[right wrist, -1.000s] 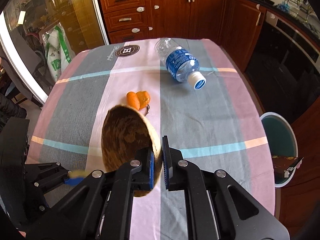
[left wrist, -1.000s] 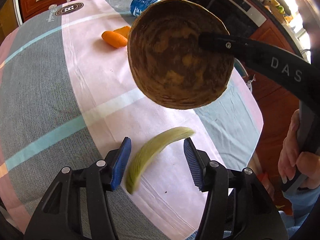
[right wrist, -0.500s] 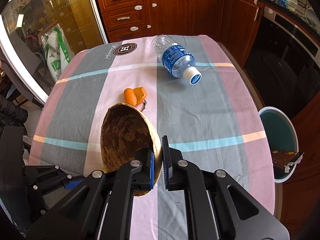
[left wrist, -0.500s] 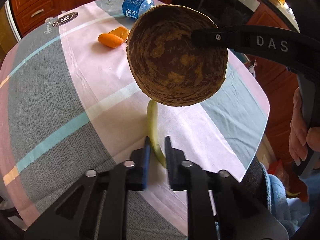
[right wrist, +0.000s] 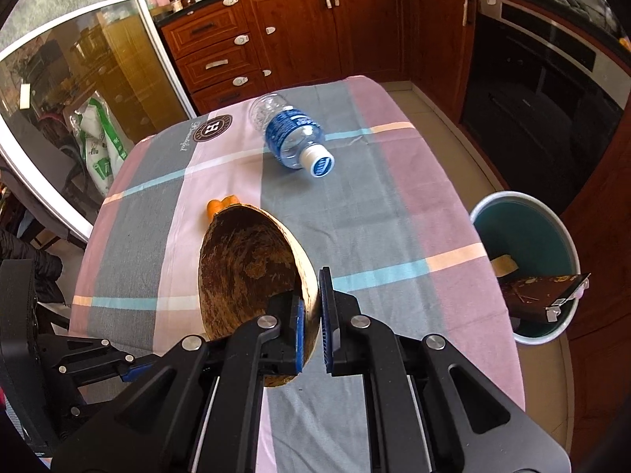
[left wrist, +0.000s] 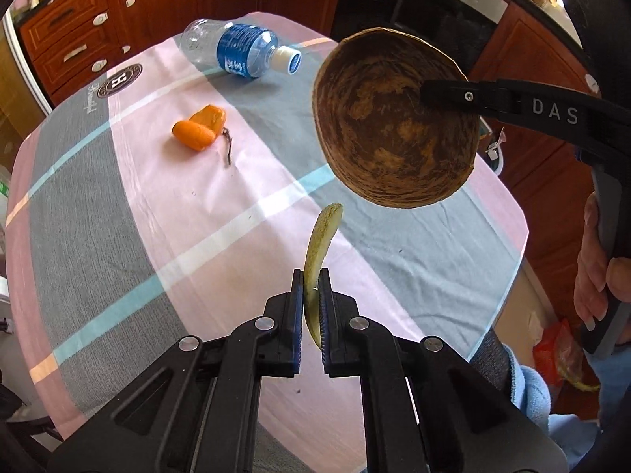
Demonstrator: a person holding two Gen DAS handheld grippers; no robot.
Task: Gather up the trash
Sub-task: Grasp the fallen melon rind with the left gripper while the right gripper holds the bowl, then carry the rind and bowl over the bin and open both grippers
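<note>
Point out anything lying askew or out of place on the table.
The bottle lies on its side, capped, when it should stand. Orange peel and a small twig litter the cloth. Nothing looks spilled.

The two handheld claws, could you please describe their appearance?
Both are black plastic with silver bolts and blue ribbed pads on two parallel fingers. The left claw and right claw look identical. The right one's side carries white "DAS" lettering, and a bare hand shows at its grey handle.
</note>
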